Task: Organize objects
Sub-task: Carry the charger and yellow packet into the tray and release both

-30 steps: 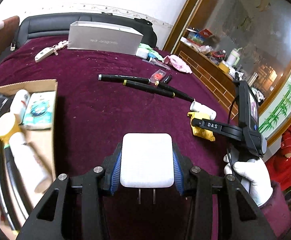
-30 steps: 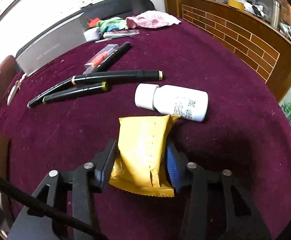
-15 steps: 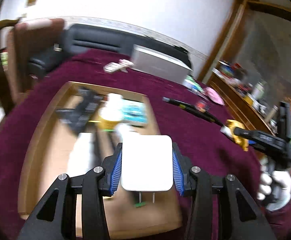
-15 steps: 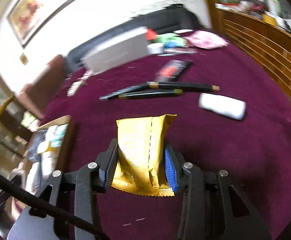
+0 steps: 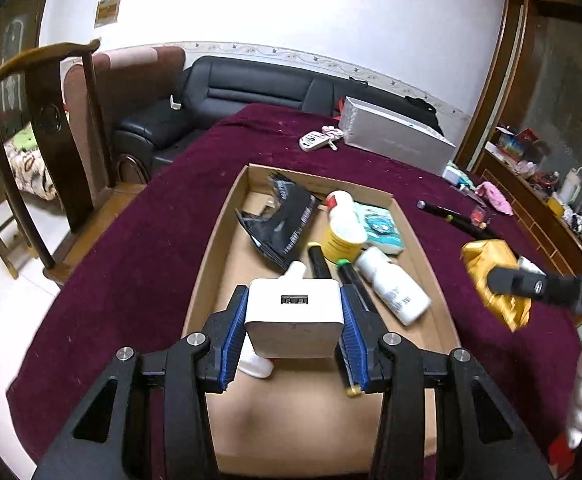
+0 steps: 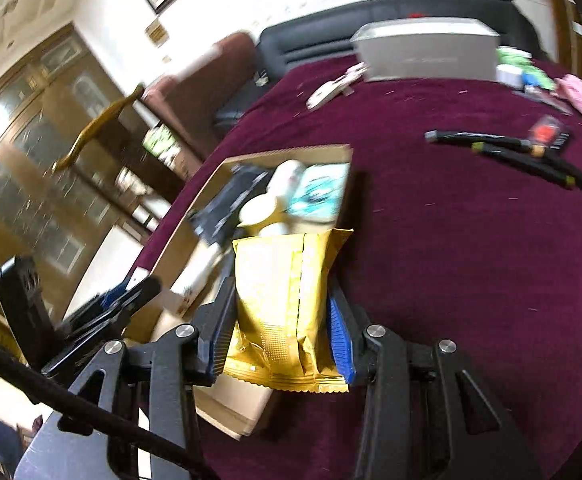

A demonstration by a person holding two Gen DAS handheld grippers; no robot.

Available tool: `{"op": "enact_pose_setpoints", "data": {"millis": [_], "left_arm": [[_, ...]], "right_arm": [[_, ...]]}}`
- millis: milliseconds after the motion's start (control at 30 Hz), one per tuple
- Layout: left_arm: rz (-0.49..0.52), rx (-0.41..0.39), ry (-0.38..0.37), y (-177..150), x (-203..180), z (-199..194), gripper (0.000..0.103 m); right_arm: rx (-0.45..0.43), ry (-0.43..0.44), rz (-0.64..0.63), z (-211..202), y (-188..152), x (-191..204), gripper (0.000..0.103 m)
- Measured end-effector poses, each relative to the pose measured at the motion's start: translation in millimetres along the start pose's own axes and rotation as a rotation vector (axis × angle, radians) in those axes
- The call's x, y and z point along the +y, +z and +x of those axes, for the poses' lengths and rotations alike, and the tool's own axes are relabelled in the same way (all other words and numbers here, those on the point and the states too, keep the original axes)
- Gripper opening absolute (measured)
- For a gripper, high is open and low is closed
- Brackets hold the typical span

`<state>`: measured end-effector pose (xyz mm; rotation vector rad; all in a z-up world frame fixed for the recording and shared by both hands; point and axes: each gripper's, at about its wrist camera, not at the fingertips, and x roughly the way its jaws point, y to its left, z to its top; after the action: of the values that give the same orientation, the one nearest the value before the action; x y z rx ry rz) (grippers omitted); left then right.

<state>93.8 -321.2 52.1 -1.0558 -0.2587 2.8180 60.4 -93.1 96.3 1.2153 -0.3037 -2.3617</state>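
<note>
Covering the bench (image 5: 139, 240), a maroon cloth; on it a cardboard tray (image 5: 219, 240) holding a black pouch (image 5: 287, 220), a white bottle (image 5: 395, 288) and a yellow cup (image 5: 343, 236). Left gripper (image 5: 294, 320), fingers clamped on a white charger (image 5: 294, 316) above the tray. Right gripper (image 6: 283, 320), fingers clamped on a gold packet (image 6: 283, 300) at the tray's edge.

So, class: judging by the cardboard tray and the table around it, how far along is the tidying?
Done: the tray already holds bottles, a black pouch and a packet. In hand: the left tongs grip a white charger above the tray, and the right tongs grip a gold packet beside it. Left: black pens and small items on the cloth.
</note>
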Motion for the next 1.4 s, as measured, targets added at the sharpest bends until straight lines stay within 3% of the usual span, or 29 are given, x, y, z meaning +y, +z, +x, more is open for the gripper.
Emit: {"op": "enact_pose_setpoints", "data": {"millis": [133, 500, 800, 967, 1167, 1400], "left_arm": [[-0.018, 0.021, 0.007, 10.0, 10.4, 12.4, 0.039], [-0.083, 0.108, -0.107, 43.1, 34.0, 39.5, 0.039], [-0.071, 0.145, -0.221, 30.6, 41.9, 9.6, 0.039], [0.020, 0.237, -0.255, 22.0, 37.5, -5.6, 0.039], [0.123, 0.360, -0.187, 16.8, 17.1, 25.2, 0.039], [0.119, 0.370, -0.131, 27.1, 7.1, 53.7, 0.039]], "right_arm": [[0.054, 0.018, -0.047, 25.0, -4.3, 21.2, 0.041], [0.137, 0.047, -0.120, 54.5, -19.6, 48.7, 0.041], [0.192, 0.114, -0.161, 66.3, -25.9, 64.0, 0.041], [0.208, 0.121, -0.145, 63.8, -31.9, 58.4, 0.041], [0.208, 0.091, -0.109, 68.8, -31.2, 46.8, 0.041], [0.217, 0.078, -0.100, 71.3, -34.4, 44.5, 0.041]]}}
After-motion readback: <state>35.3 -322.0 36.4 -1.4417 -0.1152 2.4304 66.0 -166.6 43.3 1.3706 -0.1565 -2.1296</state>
